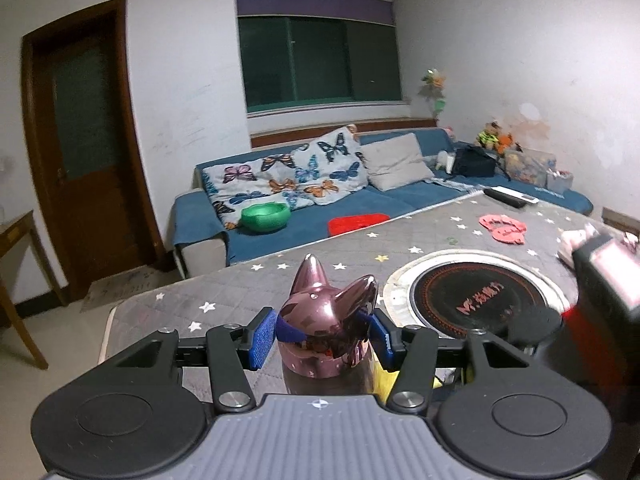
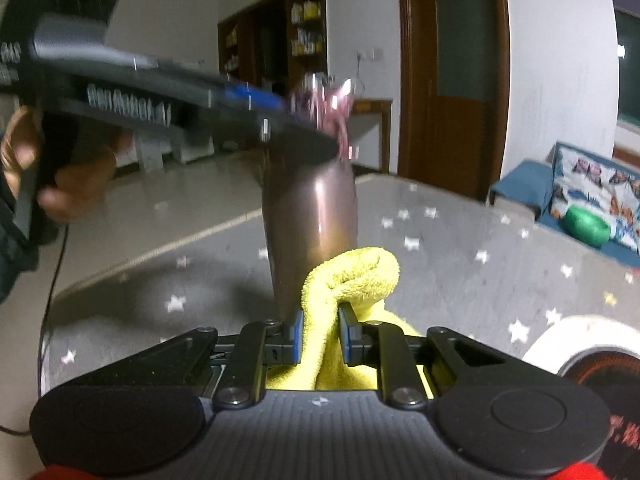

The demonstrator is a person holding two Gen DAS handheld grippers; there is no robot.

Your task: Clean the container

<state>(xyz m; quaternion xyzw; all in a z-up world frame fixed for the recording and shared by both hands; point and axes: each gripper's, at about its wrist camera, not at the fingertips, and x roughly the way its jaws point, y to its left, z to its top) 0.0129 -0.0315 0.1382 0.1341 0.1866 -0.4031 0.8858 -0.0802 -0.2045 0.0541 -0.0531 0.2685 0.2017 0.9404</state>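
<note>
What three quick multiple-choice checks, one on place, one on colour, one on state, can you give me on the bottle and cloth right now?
1. Where is the green bowl?
A. on the blue sofa
B. on the star-patterned table
C. on the floor

2. What colour is the cloth in the right gripper?
A. red
B. yellow
C. white

3. What is the left gripper doing?
A. hanging open over a bare table
B. shut on the cloth
C. shut on the bottle's cat-ear cap

Answers: 1 A, the bowl sits on the sofa seat beside the butterfly blanket. 2 B, yellow terry cloth bulges up between the right fingers, next to the bottle. 3 C, the blue fingers sit against both sides of the shiny pink cap.
</note>
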